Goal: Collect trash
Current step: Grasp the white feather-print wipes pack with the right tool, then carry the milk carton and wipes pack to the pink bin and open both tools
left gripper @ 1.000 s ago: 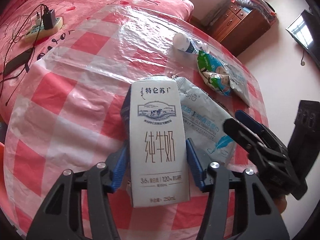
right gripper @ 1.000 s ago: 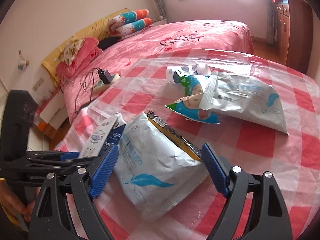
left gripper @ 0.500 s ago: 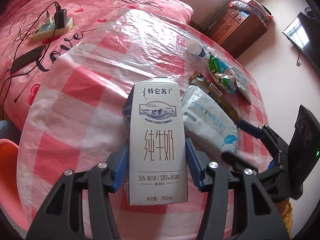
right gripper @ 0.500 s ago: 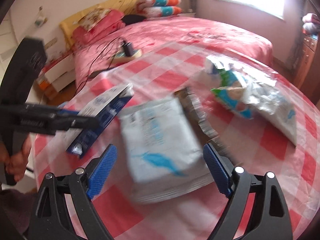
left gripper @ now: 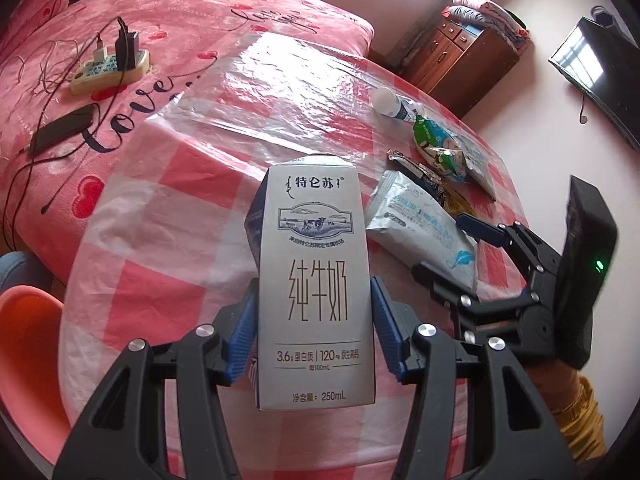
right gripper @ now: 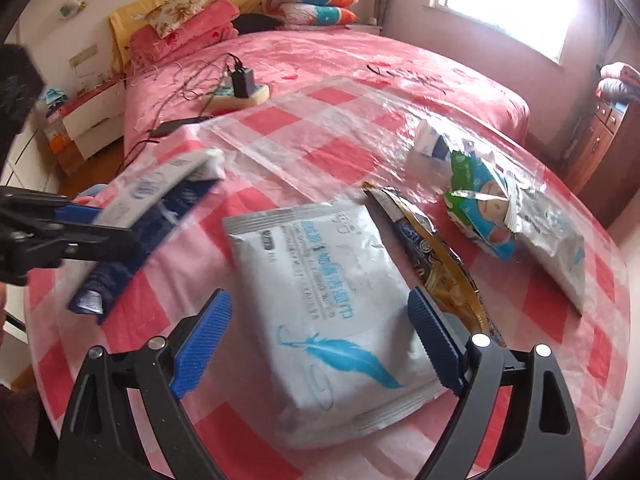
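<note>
On the worktop's (left gripper: 168, 240) left side, above the checked cloth: left claw (left gripper: 312, 332) clamped on the carton (left gripper: 316, 280), blue pads pressing both narrow sides. Carton held upright in the left view, lifted clear of the cloth; in the right view it shows as a blurred, tilted shape (right gripper: 160, 208) at far left.

Centre: right claw (right gripper: 320, 340) stands wide apart, nothing between the pads pressing. The pouch (right gripper: 332, 312) with the blue feather lies flat on the cloth, directly ahead of and under this claw, between its two fingers but untouched. Its long axis runs away from the claw and leans a little left, so the fingers straddle the short width. Right claw is plainly the nearer one; the left is occupied. Judgement: next pick is the pouch, and it calls for coming down with pads on both long edges. A flat, slack packet may slip or buckle.

Right of the pouch, touching its edge: a gold-and-dark wrapper (right gripper: 436, 256), long axis roughly parallel. Further right: a green-blue snack bag (right gripper: 480, 208) on a silvery pouch (right gripper: 560, 248); beyond, a small white bottle (right gripper: 432, 140) on its side.

Surface: red-and-white checks under clear plastic film, glossy, round-edged. Room: pink bed (right gripper: 360, 60) behind with a power strip (right gripper: 240, 92) and cables, window at right, wooden cabinet (left gripper: 460, 56), orange stool (left gripper: 28, 344) at lower left.
</note>
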Demonstrator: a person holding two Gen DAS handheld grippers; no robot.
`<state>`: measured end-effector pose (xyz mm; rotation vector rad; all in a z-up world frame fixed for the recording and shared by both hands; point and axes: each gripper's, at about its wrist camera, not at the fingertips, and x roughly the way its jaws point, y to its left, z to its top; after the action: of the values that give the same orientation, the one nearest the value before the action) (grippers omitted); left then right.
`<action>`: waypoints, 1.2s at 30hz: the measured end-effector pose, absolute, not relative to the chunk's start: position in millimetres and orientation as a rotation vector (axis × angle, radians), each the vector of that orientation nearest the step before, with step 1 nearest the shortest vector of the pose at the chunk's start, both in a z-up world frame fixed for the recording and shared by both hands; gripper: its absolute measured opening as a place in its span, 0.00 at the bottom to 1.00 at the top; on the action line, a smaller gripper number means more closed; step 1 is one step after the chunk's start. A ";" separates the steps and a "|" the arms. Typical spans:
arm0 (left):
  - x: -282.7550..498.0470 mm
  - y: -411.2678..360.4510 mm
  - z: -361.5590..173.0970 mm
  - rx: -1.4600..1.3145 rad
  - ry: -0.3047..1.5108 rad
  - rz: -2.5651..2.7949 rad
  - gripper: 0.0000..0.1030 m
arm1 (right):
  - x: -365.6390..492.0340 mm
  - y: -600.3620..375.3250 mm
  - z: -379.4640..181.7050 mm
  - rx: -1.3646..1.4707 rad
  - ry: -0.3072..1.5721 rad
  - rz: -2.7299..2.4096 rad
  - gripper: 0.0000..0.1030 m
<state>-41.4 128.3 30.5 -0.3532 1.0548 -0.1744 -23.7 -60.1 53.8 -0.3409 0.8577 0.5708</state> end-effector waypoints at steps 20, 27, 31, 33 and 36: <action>-78.2 163.9 65.1 -0.135 0.884 -0.016 0.53 | -24.1 -54.3 43.0 -0.285 0.892 0.488 0.79; -93.9 181.7 75.3 -0.114 0.844 0.025 0.53 | -37.2 -45.9 45.1 -0.211 0.908 0.477 0.78; -105.6 197.3 78.5 -0.107 0.825 0.064 0.53 | -49.7 -34.7 48.9 -0.180 0.921 0.506 0.78; -112.9 208.8 79.7 -0.107 0.820 0.091 0.53 | -54.4 -27.0 51.6 -0.162 0.928 0.530 0.78; -122.2 222.4 79.6 -0.110 0.817 0.123 0.53 | -62.7 -12.0 60.1 -0.140 0.930 0.572 0.78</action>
<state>-122.2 222.4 79.6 -0.1101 0.8174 0.1233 -62.7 -12.0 60.1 -0.1400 0.9301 0.5719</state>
